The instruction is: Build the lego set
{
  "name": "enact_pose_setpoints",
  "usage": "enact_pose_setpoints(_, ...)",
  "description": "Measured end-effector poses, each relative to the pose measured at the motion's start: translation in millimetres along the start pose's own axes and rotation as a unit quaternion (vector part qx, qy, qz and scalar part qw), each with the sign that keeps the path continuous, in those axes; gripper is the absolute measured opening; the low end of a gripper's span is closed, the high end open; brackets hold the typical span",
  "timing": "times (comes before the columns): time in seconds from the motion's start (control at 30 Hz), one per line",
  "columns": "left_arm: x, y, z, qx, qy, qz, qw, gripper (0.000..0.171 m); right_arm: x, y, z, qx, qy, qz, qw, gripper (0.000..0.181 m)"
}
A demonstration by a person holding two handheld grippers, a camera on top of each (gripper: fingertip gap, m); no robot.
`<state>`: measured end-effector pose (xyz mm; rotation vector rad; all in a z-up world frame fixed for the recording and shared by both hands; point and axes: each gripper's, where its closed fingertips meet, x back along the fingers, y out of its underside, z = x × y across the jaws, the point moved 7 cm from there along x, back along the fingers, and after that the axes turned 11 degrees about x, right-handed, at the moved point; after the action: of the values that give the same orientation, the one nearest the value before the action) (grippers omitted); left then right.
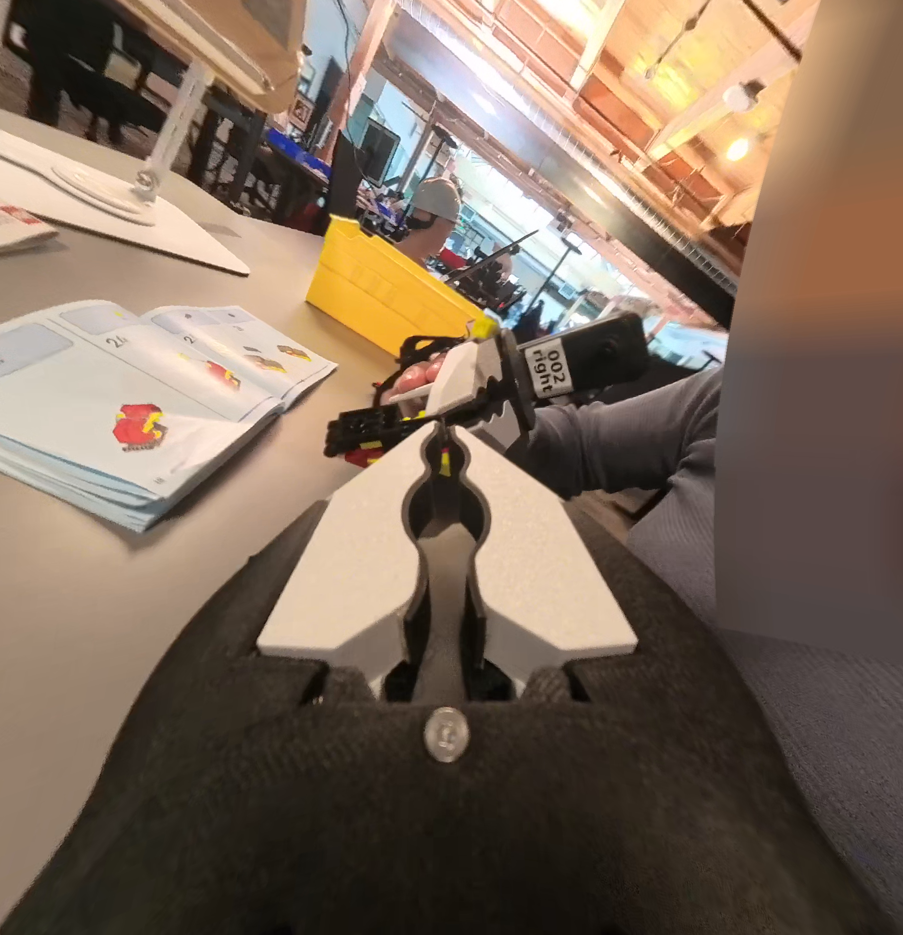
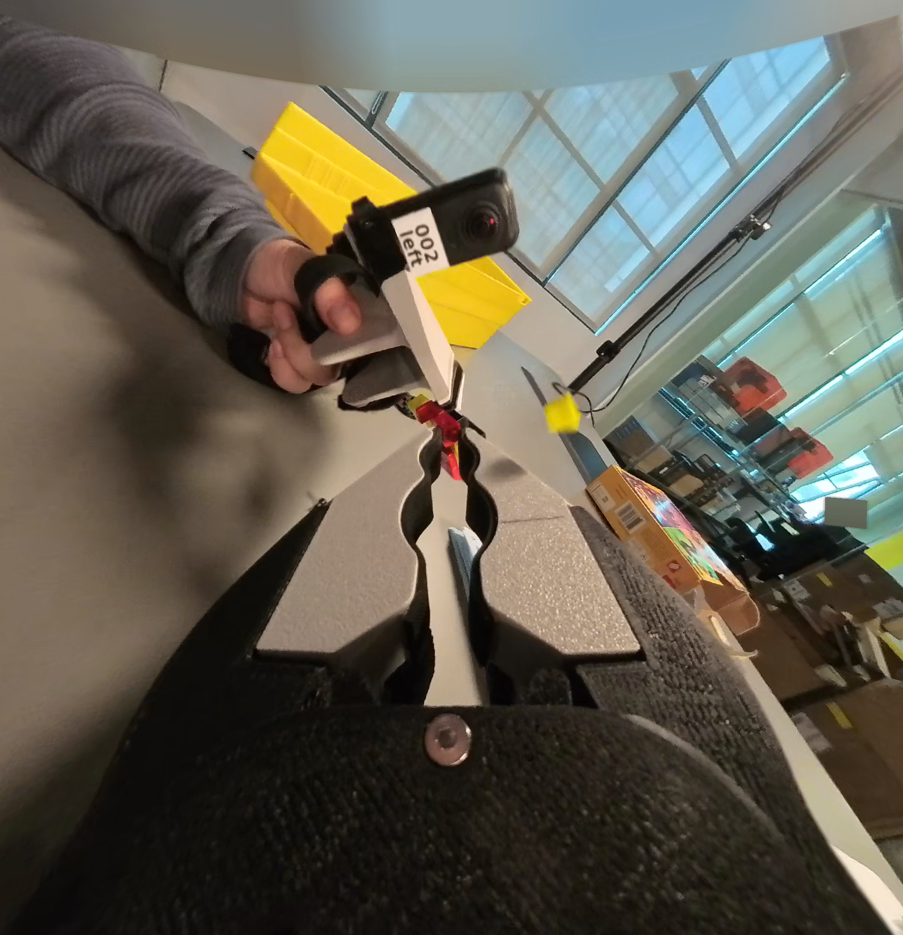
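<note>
The small lego model (image 1: 368, 435), black with red and yellow parts, hangs between my two grippers above the grey table (image 1: 135, 607). In the left wrist view my left gripper (image 1: 441, 430) is shut, with a thin part of the model pinched at its tips. My right gripper (image 1: 439, 399) meets it from above. In the right wrist view my right gripper (image 2: 446, 442) is shut on the model's red piece (image 2: 446, 430). My left gripper (image 2: 434, 397) grips the yellow and red end. A small yellow brick (image 2: 563, 412) shows blurred beyond the grippers; it also shows in the left wrist view (image 1: 484, 328).
An open instruction booklet (image 1: 135, 394) lies to the left. A yellow bin (image 1: 383, 298) stands behind the grippers. A lego box (image 2: 656, 531) lies near the table's edge. A white stand base (image 1: 110, 202) sits at the far left. A person sits in the background. My two grippers' fingertips are within a few centimetres of each other.
</note>
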<state>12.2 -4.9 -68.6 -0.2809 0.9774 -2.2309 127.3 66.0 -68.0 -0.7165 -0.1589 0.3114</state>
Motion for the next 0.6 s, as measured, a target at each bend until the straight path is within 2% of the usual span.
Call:
enact_pose_setpoints(0.13, 2, -1, 9, -0.131, -0.046, 0.003, 0.990, 0.006, 0, 2, 2, -0.017, 0.004, -0.001, 1.000, 0.004)
enact_pose_setpoints(0.3, 0, 5, 17, -0.308, -0.141, -0.009, 0.941, 0.027, 2, 6, 9, -0.051, 0.018, 0.000, 0.999, 0.004)
enact_pose_setpoints(0.37, -4, 9, 15, -0.361, -0.193, -0.024, 0.912, 0.036, 3, 5, 10, -0.058, 0.017, 0.007, 0.998, 0.003)
enact_pose_setpoints(0.47, -9, 18, 16, -0.465, -0.248, -0.049, 0.849, 0.039, 1, 3, 6, -0.060, -0.002, 0.020, 0.998, 0.004)
enact_pose_setpoints(0.53, -13, 25, 13, -0.517, -0.274, -0.077, 0.807, 0.038, 1, 1, 4, -0.059, -0.016, 0.031, 0.998, 0.003)
enact_pose_setpoints(0.6, -16, 31, 12, -0.546, -0.282, -0.093, 0.783, 0.032, 0, -1, 0, -0.061, -0.039, 0.039, 0.997, 0.003)
